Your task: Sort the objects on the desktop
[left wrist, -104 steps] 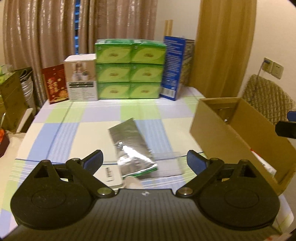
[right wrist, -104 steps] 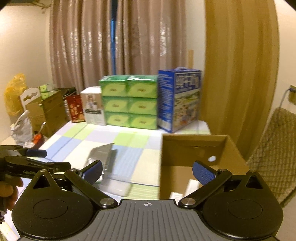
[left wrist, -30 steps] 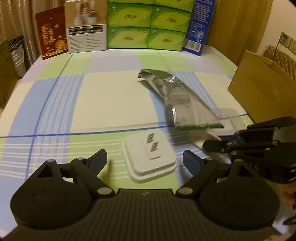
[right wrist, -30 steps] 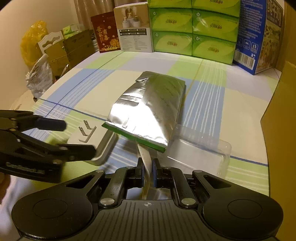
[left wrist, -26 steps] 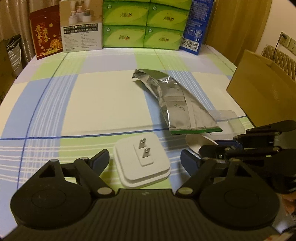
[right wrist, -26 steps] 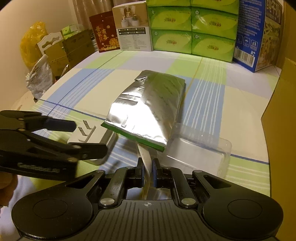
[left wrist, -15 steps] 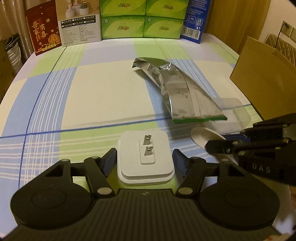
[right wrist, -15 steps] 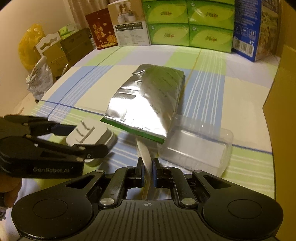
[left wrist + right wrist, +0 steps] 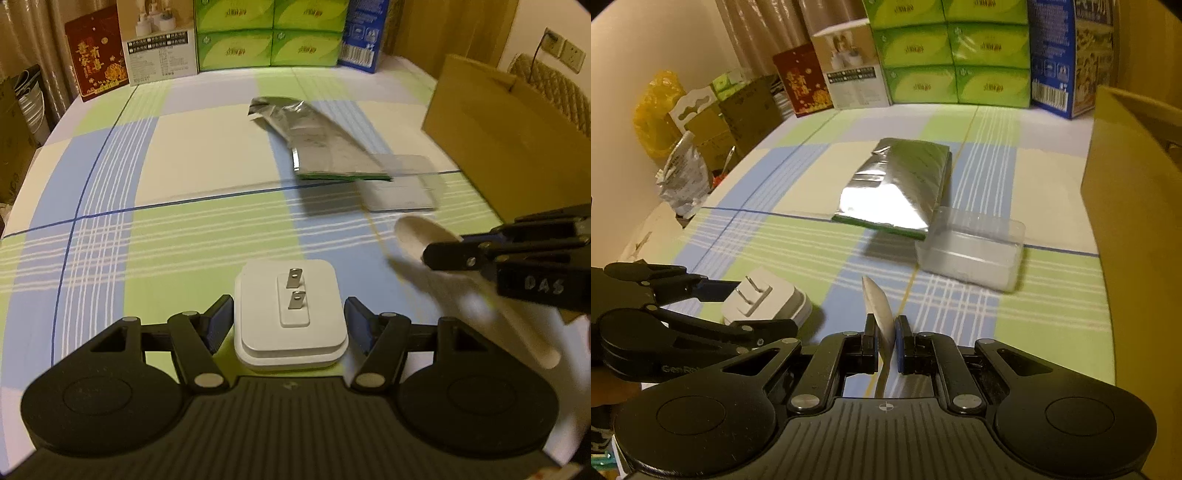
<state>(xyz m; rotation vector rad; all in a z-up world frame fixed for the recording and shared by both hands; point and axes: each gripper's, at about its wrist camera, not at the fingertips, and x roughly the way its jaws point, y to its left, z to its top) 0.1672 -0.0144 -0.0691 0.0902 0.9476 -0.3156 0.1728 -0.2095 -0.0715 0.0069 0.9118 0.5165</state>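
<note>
my left gripper (image 9: 290, 319) is closed on the white plug adapter (image 9: 290, 315) just above the checked tablecloth (image 9: 184, 236), and my right gripper (image 9: 885, 341) pinches a white spoon (image 9: 879, 314) beside it.

A table with a checked cloth (image 9: 192, 162) bears a silver foil pouch (image 9: 317, 147), clear plastic tray (image 9: 971, 251), cardboard box (image 9: 491, 136) and stacked green tissue boxes (image 9: 269, 33).

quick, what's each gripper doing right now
Left gripper: shut on the white plug adapter, fingers at both its sides.
Right gripper: shut on the white spoon.
</note>
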